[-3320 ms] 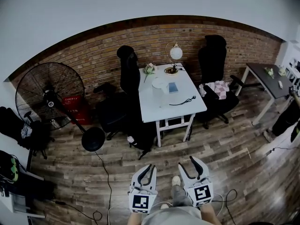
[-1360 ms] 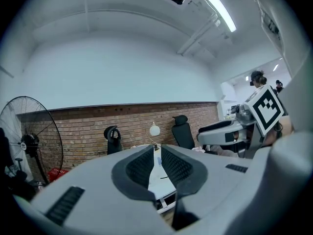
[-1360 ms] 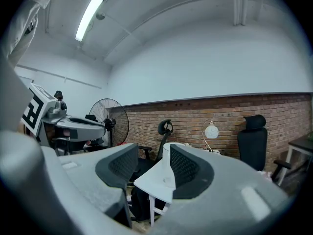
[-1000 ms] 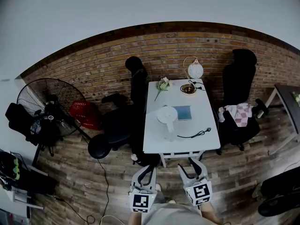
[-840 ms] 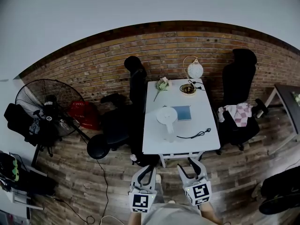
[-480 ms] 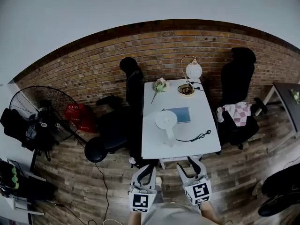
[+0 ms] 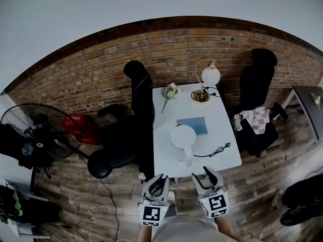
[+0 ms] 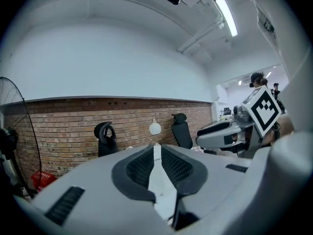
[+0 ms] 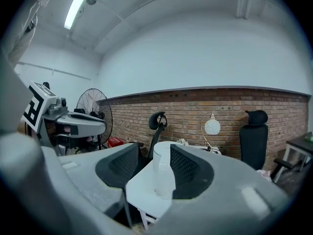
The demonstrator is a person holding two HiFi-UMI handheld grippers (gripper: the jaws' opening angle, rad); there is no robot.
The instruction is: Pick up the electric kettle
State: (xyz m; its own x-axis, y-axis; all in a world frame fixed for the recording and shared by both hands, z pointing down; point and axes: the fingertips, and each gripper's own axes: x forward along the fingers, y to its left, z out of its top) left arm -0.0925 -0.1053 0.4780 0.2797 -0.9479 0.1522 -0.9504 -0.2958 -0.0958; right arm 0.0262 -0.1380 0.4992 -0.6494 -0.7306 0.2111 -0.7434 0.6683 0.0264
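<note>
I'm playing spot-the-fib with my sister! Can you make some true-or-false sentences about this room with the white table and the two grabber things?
1. The white electric kettle stands on the white rectangular table. True.
2. The right gripper is holding the kettle. False: its jaws are apart and empty, short of the kettle, which is only seen between them from afar.
3. The left gripper has its jaws closed with nothing in them. True.
4. The flat blue book lies on the floor. False: it lies on the table, just beyond the kettle.
5. A lamp with a round white shade stands at the table's far end, by the brick wall. True.
</note>
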